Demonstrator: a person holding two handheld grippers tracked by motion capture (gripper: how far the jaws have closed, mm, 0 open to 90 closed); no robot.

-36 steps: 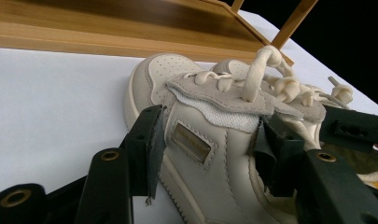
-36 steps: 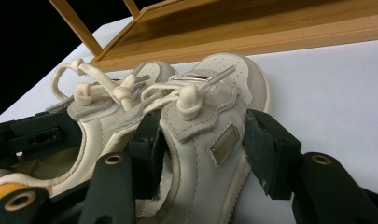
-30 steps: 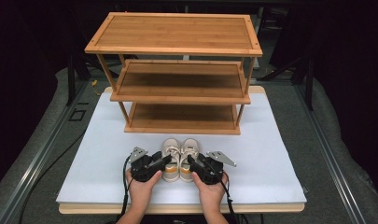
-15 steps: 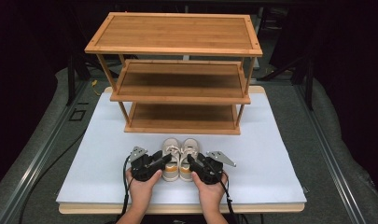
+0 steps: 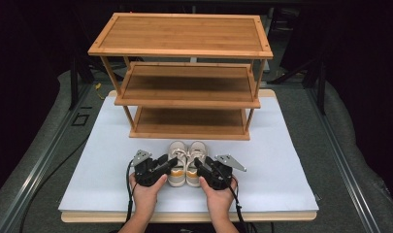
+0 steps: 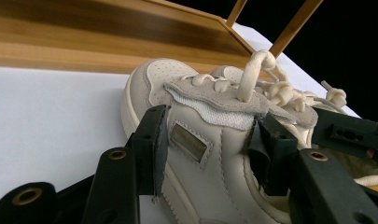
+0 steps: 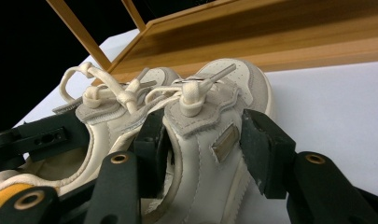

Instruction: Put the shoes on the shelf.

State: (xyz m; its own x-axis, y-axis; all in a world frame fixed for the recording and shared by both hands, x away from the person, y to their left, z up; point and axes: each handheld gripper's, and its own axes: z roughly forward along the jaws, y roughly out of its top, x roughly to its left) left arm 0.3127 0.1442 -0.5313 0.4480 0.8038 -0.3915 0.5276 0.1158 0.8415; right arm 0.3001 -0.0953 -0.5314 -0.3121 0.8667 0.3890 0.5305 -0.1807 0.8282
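Two grippers: your left gripper [image 5: 171, 162] and right gripper [image 5: 200, 165] sit where they did a second ago.
Grip: each clamps one shoe, jaws wide, pads pressing its sides.
Shoes: left shoe [image 5: 177, 162], right shoe [image 5: 196, 161], side by side at 6 o'clock of the rack [image 5: 184, 82].
Axis: toes toward 12.

No legible text — the small tab [image 6: 189, 142] on each shoe [image 6: 210, 154] too blurred to read.
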